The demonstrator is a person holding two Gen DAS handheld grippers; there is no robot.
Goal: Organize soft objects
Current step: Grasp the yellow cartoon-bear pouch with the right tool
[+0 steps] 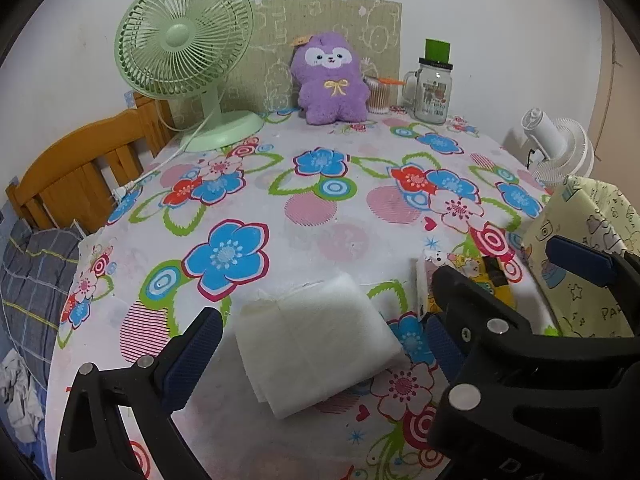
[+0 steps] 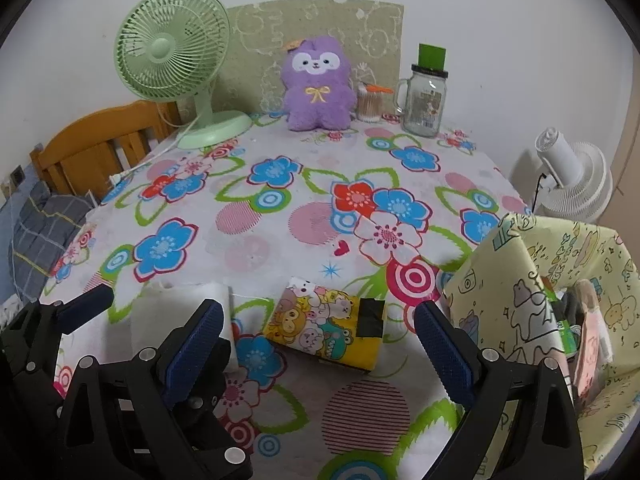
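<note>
I see 1 white folded pad (image 1: 316,340) btwn my left tool (image 1: 324,344), 1 yellow pack (image 2: 326,326) btwn my right tool (image 2: 318,340); both tools spread apart, surface (image 2: 280,216) mid is bare.

The room light is soft and even, a bit dim, with a cool cast. Shadows are faint: a pale one behind the green fan (image 1: 182,36) on the wall (image 1: 480,8). A small glint sits on the glass jar (image 1: 431,92). Both views bulge strongly, bending the table edge (image 2: 80,232) and darkening into black corners. Focus is fairly sharp throughout.
</note>
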